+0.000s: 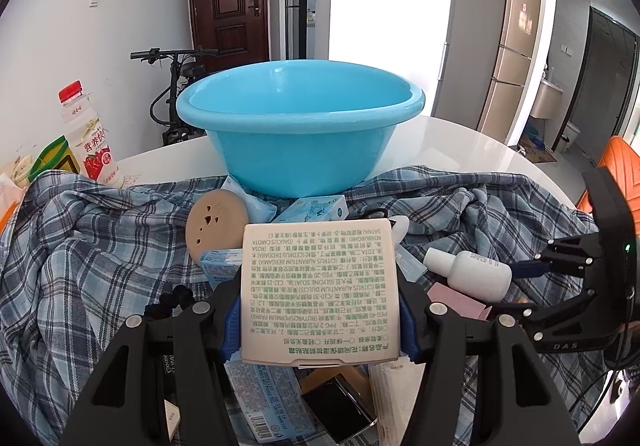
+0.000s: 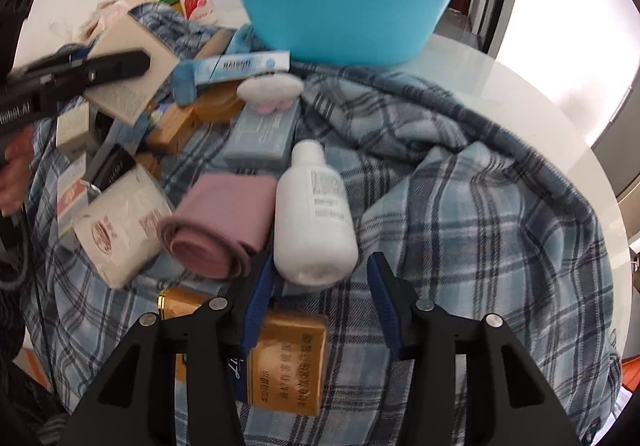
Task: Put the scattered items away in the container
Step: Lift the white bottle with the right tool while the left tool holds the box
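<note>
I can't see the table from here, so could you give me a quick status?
Left gripper shut on beige box. Right gripper open at white bottle. Blue basin empty, path clear.

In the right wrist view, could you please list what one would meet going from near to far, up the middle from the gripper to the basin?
Right gripper → white bottle lying on its side → pale blue flat box → white plush toy → blue basin.

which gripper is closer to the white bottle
Right. The right gripper has open jaws just short of the white bottle base. The left gripper holds a beige box off to the bottle's side.
</note>
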A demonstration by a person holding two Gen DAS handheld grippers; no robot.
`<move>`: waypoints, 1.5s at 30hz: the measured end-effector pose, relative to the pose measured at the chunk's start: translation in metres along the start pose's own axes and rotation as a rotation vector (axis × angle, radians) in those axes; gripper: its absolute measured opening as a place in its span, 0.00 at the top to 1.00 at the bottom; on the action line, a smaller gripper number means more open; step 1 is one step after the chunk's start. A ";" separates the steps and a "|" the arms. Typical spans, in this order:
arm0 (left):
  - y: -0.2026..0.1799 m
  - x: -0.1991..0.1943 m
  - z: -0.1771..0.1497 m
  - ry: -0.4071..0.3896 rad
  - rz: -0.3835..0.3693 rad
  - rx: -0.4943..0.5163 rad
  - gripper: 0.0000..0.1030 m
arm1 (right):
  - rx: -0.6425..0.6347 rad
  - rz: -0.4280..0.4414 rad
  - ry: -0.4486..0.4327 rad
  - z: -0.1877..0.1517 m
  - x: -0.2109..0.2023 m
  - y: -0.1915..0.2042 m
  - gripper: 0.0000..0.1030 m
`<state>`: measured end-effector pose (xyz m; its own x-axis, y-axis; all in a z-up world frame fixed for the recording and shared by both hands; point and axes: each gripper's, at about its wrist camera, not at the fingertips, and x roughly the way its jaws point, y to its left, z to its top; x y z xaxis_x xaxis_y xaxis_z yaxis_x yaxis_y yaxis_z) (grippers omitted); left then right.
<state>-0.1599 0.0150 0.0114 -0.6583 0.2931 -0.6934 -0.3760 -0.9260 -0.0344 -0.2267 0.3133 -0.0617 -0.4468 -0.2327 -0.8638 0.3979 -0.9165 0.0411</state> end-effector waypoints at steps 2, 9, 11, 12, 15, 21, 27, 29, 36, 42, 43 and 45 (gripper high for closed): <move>-0.001 0.000 0.000 0.000 0.001 0.006 0.40 | -0.004 -0.006 -0.016 -0.001 0.001 0.002 0.57; 0.001 0.002 -0.001 0.008 0.004 0.004 0.40 | -0.055 -0.048 -0.036 0.008 0.006 0.009 0.62; 0.001 0.002 -0.001 0.008 0.004 0.007 0.40 | -0.036 -0.048 -0.039 0.005 0.002 0.009 0.62; 0.002 0.001 -0.001 0.006 0.006 0.007 0.40 | -0.033 -0.047 -0.060 0.004 -0.004 0.010 0.63; 0.003 0.000 -0.001 0.002 0.011 0.010 0.40 | -0.054 -0.061 -0.124 0.002 -0.030 0.018 0.63; 0.002 -0.002 0.000 -0.004 0.006 0.012 0.40 | -0.120 -0.124 -0.227 0.011 -0.059 0.032 0.63; 0.000 -0.008 0.000 -0.018 0.000 0.016 0.40 | -0.060 -0.065 -0.184 0.018 -0.034 0.025 0.63; 0.001 -0.009 0.000 -0.021 0.001 0.015 0.40 | -0.040 -0.055 -0.198 0.014 -0.033 0.023 0.63; 0.003 -0.008 0.000 -0.013 0.002 0.009 0.40 | 0.017 -0.041 -0.224 -0.005 -0.038 0.016 0.63; 0.007 -0.011 0.002 -0.012 -0.029 -0.010 0.40 | 0.014 -0.036 -0.266 -0.013 -0.041 0.015 0.63; 0.007 -0.012 0.002 -0.015 -0.024 -0.007 0.40 | 0.007 -0.028 -0.266 -0.012 -0.040 0.015 0.63; 0.008 -0.013 0.002 -0.018 -0.024 -0.010 0.40 | 0.004 -0.014 -0.275 -0.010 -0.037 0.015 0.52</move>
<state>-0.1557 0.0046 0.0220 -0.6609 0.3199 -0.6789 -0.3857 -0.9208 -0.0584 -0.1958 0.3112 -0.0346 -0.6535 -0.2991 -0.6954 0.3870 -0.9215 0.0327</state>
